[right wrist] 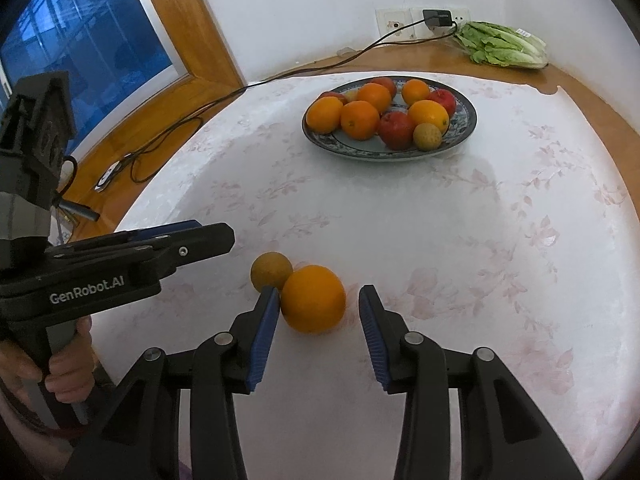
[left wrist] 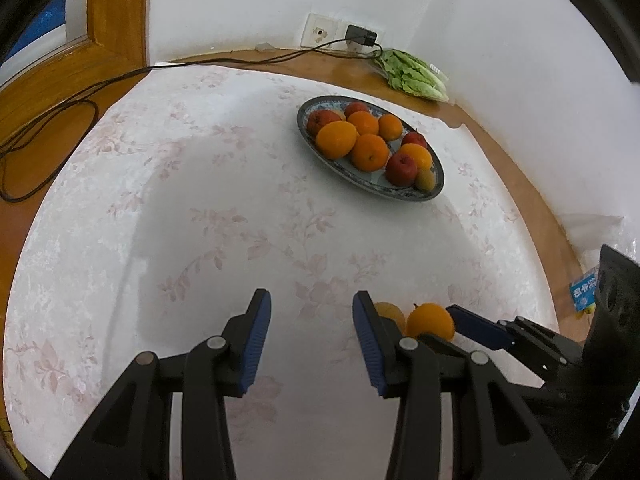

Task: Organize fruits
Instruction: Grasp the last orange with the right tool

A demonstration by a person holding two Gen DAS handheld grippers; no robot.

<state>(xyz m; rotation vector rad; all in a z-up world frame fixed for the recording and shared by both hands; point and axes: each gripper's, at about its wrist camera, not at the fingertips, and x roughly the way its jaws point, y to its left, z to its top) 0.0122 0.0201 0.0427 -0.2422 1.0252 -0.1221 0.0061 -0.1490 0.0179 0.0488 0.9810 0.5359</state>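
Note:
A blue-patterned plate (right wrist: 466, 138) (left wrist: 436, 192) at the far side of the table holds several oranges, red apples and a small yellowish fruit. A loose orange (right wrist: 313, 299) (left wrist: 431, 320) and a small brownish fruit (right wrist: 271, 271) (left wrist: 390, 312) lie touching on the white floral tablecloth. My right gripper (right wrist: 318, 296) is open with the orange between its fingers, its left finger against the fruit. My left gripper (left wrist: 312, 300) is open and empty, just left of the two fruits; it also shows in the right wrist view (right wrist: 192, 232).
A bunch of lettuce (right wrist: 502, 46) (left wrist: 414, 74) lies at the back by the wall. A charger (right wrist: 438, 18) is plugged in, its black cable running across the wooden ledge. A window is at the left. A blue packet (left wrist: 584, 290) sits at the table's right edge.

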